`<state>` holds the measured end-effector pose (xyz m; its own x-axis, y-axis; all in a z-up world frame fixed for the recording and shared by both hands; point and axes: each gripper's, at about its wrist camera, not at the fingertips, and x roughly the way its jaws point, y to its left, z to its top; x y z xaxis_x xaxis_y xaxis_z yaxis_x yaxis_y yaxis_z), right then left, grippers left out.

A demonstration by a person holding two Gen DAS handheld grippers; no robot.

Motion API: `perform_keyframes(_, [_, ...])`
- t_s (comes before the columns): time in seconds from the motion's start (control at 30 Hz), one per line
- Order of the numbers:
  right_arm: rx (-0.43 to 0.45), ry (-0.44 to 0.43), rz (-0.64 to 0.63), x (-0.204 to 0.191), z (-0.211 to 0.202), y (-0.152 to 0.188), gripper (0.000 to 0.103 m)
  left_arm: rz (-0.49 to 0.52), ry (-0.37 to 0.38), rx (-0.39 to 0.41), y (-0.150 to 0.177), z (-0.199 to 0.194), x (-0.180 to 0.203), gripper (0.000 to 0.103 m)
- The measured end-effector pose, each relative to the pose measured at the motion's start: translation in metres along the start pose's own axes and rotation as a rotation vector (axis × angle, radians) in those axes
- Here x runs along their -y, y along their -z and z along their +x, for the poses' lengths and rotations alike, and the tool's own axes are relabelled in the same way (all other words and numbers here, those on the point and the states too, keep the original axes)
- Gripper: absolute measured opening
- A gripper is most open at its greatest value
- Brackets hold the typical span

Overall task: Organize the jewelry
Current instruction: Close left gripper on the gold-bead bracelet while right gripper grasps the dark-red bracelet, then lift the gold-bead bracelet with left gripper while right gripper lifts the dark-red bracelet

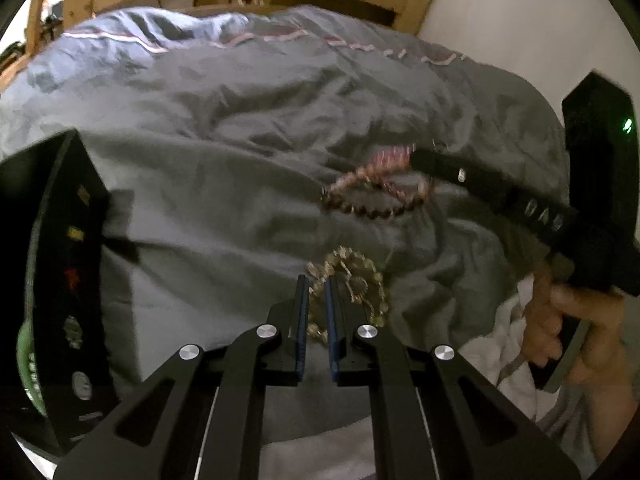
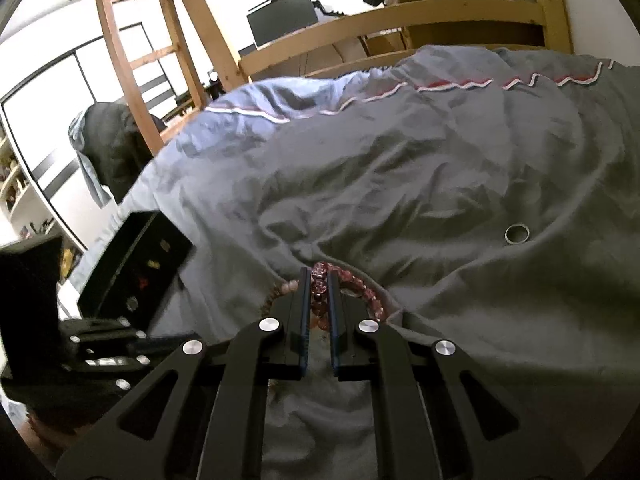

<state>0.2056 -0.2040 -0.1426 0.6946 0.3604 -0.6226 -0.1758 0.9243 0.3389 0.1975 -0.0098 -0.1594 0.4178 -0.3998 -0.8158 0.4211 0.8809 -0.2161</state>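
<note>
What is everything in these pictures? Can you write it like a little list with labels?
place: a bed with a grey blanket
left gripper: shut on a gold ornate piece
right gripper: shut on a red bead bracelet
brown bead bracelet: next to the red one
ring: lying alone on the blanket
black jewelry box: open, small pieces inside
hand: holding the right gripper's handle

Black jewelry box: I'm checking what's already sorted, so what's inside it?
The black jewelry box shows a column of small pieces on its dark lining: gold, yellow, red and silvery ones. They are too blurred to identify, and its far side is out of view.
</note>
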Motion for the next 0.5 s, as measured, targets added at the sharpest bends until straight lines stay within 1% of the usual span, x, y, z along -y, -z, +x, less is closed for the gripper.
perform_keyframes(0.07, [-0.003, 0.003, -0.01, -0.003, 0.001, 0.0, 0.009, 0.004, -0.005, -0.015, 0.002, 0.005, 0.002, 0.01])
perform_keyframes(0.13, [-0.013, 0.003, -0.009, -0.004, 0.004, 0.002, 0.009, 0.018, -0.003, -0.026, 0.004, 0.009, 0.005, 0.021])
perform_keyframes(0.17, [-0.016, 0.003, -0.008, -0.003, 0.005, 0.003, 0.009, 0.023, -0.008, -0.022, 0.004, 0.009, 0.007, 0.039])
perform_keyframes(0.2, [-0.018, 0.004, -0.006, -0.003, 0.006, 0.003, 0.009, 0.028, -0.017, -0.011, 0.005, 0.008, 0.008, 0.051])
perform_keyframes(0.23, [-0.02, 0.004, -0.002, -0.002, 0.006, 0.004, 0.009, 0.033, -0.024, -0.003, 0.005, 0.007, 0.009, 0.052])
perform_keyframes(0.27, [-0.021, 0.004, 0.001, -0.001, 0.006, 0.004, 0.009, 0.035, -0.016, -0.007, 0.005, 0.008, 0.009, 0.051])
perform_keyframes(0.3, [-0.02, 0.004, 0.005, 0.0, 0.006, 0.004, 0.009, 0.032, -0.011, -0.012, 0.006, 0.009, 0.009, 0.049])
perform_keyframes(0.33, [-0.019, 0.004, 0.007, 0.0, 0.006, 0.004, 0.009, 0.03, -0.013, -0.02, 0.006, 0.011, 0.008, 0.042])
perform_keyframes(0.37, [-0.019, 0.005, 0.009, 0.001, 0.006, 0.004, 0.009, 0.027, -0.019, -0.035, 0.006, 0.014, 0.007, 0.024])
perform_keyframes(0.4, [-0.019, 0.006, 0.01, 0.001, 0.006, 0.005, 0.009, 0.021, -0.024, -0.058, 0.007, 0.019, 0.005, 0.014])
perform_keyframes(0.47, [-0.018, 0.01, 0.011, 0.001, 0.006, 0.005, 0.009, 0.015, -0.045, -0.071, 0.007, 0.023, 0.002, 0.009])
perform_keyframes(0.5, [-0.016, 0.012, 0.014, 0.001, 0.006, 0.005, 0.009, 0.017, -0.049, -0.072, 0.007, 0.024, 0.001, 0.009])
